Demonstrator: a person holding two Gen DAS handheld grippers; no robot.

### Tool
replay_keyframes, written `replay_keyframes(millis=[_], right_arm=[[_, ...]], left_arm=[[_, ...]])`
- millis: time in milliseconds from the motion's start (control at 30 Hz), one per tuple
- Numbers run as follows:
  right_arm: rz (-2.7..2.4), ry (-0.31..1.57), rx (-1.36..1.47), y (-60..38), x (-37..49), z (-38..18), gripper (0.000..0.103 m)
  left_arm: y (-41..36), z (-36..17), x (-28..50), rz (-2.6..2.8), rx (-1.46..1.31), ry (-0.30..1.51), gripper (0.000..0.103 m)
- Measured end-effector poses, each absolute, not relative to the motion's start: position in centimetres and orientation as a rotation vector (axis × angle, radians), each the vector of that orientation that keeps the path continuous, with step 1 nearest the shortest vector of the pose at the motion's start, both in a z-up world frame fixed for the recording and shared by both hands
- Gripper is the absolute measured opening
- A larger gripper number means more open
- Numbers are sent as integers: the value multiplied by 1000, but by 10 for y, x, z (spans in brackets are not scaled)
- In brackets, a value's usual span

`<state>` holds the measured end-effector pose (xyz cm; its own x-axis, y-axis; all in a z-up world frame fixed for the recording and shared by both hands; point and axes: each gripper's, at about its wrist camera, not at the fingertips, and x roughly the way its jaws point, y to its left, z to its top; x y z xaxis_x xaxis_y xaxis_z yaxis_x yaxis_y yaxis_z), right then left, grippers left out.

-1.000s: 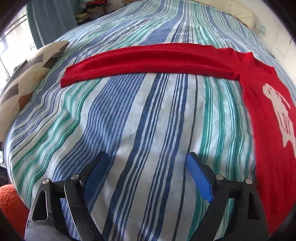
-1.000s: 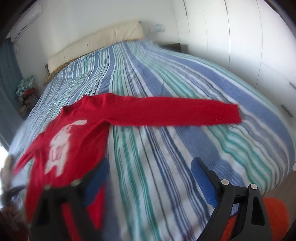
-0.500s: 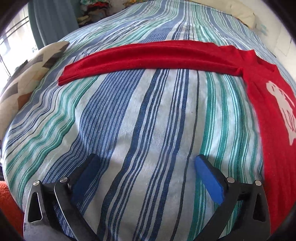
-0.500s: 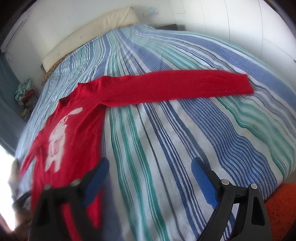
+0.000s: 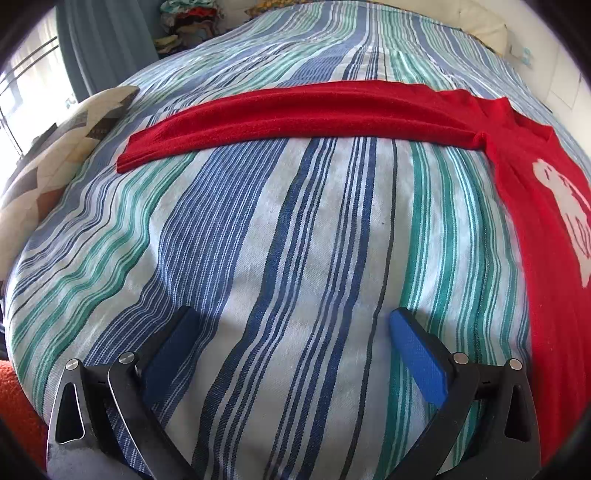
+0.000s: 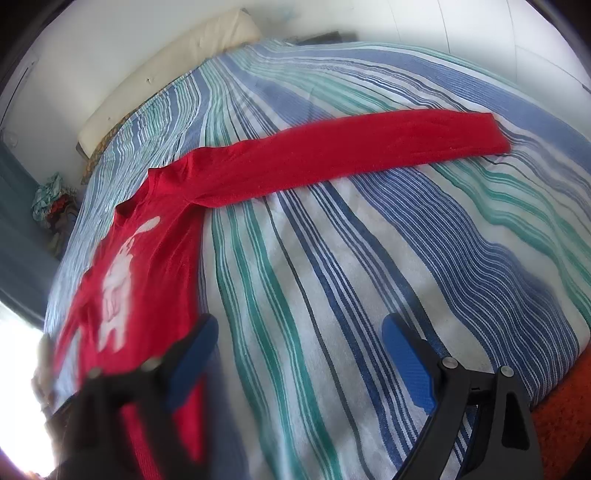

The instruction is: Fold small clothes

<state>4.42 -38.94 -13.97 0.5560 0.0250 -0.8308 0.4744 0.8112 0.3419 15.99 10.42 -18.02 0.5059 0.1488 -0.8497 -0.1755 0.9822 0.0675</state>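
A red long-sleeved top with a white print lies flat on the striped bedspread. In the left wrist view its body (image 5: 543, 206) is at the right and one sleeve (image 5: 303, 114) stretches left across the bed. In the right wrist view its body (image 6: 147, 266) is at the left and the other sleeve (image 6: 354, 155) stretches right. My left gripper (image 5: 291, 325) is open and empty above bare bedspread, short of the sleeve. My right gripper (image 6: 299, 332) is open and empty, its left finger (image 6: 192, 347) over the top's side edge.
A patterned cushion (image 5: 55, 155) lies at the bed's left edge. A cream pillow (image 6: 166, 70) sits at the head of the bed. A pile of clothes (image 6: 51, 199) is beside the bed. Orange rug (image 6: 565, 421) shows below the bed's edge. White wardrobe doors (image 6: 480, 26) stand at the right.
Both grippers have moved forward over the bed toward the sleeves. The left gripper's jaws have opened wider. The top has not moved.
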Motion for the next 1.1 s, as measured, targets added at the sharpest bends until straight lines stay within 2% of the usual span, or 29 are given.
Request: replay_keyframes(millis=[233,367,533,633,667,700,767,833,900,1000,1100], right_arm=[[-283,947,551,-384,46,-135,90],[-176,974,521,-371,51,-118,90],[37,1144,531,-344,43,-108,90],[119,1219,548,-331,31,-112,90],[138,1234,550,-327,28,-112,90],[158,1245,552,-322,26,-113,90],[184,1248,547,-313,29,-115,90],[189,1248,488,-300,35,-115,90],[182,1248,401,-287,38,-110,90],[179,1310,321,-278,42,-115,90],[141,1372,280,-287,48,-122,90]], left_arm=[[106,-169,159,191,-59,1063,102],[107,-134,137,-32,-257,1072,101],[80,-117,92,-362,-399,1077,101],[46,-125,86,-434,-312,1146,100],[35,-131,87,-430,-262,1173,94],[26,-137,88,-417,-214,1201,83],[12,-149,89,-365,-100,1251,79],[-3,-150,82,-358,28,1238,82],[-15,-153,73,-348,162,1233,94],[-26,-155,63,-340,272,1227,94],[-24,-138,61,-353,241,1208,94]])
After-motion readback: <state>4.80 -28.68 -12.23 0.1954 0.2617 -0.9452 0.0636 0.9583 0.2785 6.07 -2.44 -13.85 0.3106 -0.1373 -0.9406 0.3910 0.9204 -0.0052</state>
